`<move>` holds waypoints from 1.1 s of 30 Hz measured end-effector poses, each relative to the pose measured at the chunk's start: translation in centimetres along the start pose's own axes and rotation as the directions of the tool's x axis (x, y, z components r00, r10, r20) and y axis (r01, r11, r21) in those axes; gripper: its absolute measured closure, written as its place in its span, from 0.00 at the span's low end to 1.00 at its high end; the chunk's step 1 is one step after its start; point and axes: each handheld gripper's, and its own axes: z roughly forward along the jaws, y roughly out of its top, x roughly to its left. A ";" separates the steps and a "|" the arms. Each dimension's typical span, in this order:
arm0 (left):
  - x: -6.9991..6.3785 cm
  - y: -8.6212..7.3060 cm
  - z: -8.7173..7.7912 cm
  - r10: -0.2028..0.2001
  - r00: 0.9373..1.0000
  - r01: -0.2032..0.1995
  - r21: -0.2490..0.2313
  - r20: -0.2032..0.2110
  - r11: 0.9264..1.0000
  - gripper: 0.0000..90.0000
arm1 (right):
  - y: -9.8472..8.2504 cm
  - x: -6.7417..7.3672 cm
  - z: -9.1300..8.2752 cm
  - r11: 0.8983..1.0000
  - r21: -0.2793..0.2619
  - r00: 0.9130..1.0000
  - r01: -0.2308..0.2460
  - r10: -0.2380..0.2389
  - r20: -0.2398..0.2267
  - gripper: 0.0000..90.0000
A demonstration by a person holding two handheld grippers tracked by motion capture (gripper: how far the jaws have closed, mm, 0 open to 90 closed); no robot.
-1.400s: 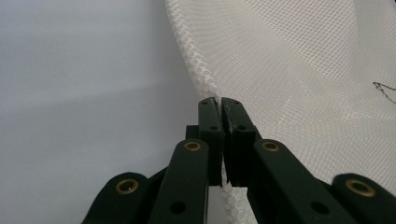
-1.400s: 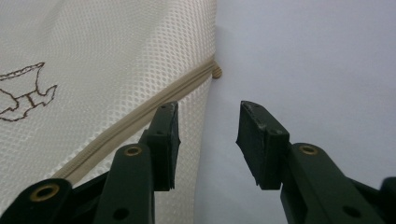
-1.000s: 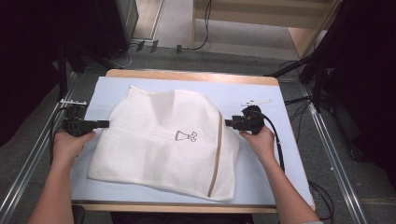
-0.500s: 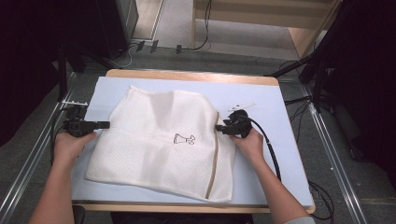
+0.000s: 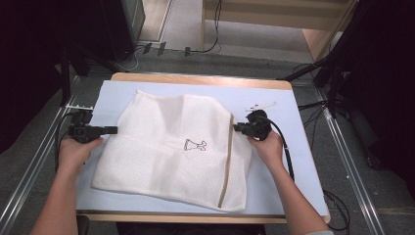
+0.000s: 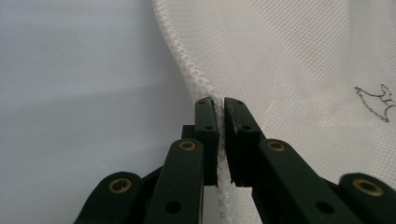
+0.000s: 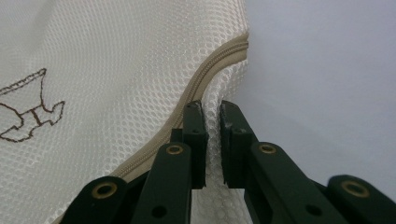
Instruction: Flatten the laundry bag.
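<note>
Lying flat mid-frame in the high view: white mesh laundry bag [image 5: 176, 147] on a pale blue mat [image 5: 288, 161] covering a wood-edged table [image 5: 200, 78]. Bag spans most of the mat, a tan zipper [image 5: 226, 156] running top to bottom near its right edge, a small brown stitched logo [image 5: 194, 145] at center.

Left gripper [image 5: 111, 130] at the bag's left edge, held by the left hand [image 5: 76, 152], lower left of frame. In the left gripper view the jaws are nearly closed, pinching the mesh hem [image 6: 201, 88] between them; only a thin gap filled with fabric.

Right gripper [image 5: 237, 128] at the bag's right edge, just right of the zipper, right hand [image 5: 266, 144] behind it, black cable [image 5: 286, 152] trailing toward the bottom of the frame. In the right gripper view the jaws are clamped on a fold of mesh beside the zipper [image 7: 205, 84], narrow gap with fabric in it; logo [image 7: 28, 107] at that frame's left.

Small white strip [image 5: 260, 105] on the mat, upper right of the bag, apart from it.

Room: grey floor [image 5: 171, 58] around the table, metal rails [image 5: 352, 171] left and right, black cables on the floor at top, light wooden furniture [image 5: 318, 39] upper right, dark equipment [image 5: 117, 24] upper left, dark curtains at both sides.
</note>
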 end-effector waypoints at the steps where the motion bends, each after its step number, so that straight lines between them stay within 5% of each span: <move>1: -0.4 0.1 0.2 0.007 1.000 -0.007 0.000 0.013 1.000 0.95 | 0.2 0.0 -0.6 1.000 -0.001 1.000 0.001 -0.001 0.012 0.93; 10: -3.7 1.4 2.8 0.048 0.991 -0.049 0.002 0.121 0.999 0.95 | 0.2 -2.2 -5.3 0.997 -0.067 0.989 0.030 -0.020 0.149 0.93; 14: -4.8 1.8 4.1 0.070 0.989 -0.074 0.024 0.127 0.997 0.95 | -0.7 -3.7 -5.9 0.997 -0.079 0.986 -0.014 0.027 0.166 0.92; 21: -4.1 2.1 4.5 0.059 0.994 -0.065 0.063 0.092 0.996 0.96 | -2.3 -5.0 -4.7 0.994 -0.076 0.983 -0.077 0.089 0.161 0.67; 26: -3.5 2.2 3.9 0.060 0.995 -0.066 0.073 0.082 0.995 0.97 | -2.2 -5.0 -5.5 0.990 -0.106 0.984 -0.088 0.103 0.145 0.56; 33: -1.8 2.1 2.1 0.036 0.997 -0.043 0.090 0.069 0.995 0.97 | -2.1 -4.8 -6.5 0.985 -0.140 0.986 -0.095 0.113 0.122 0.59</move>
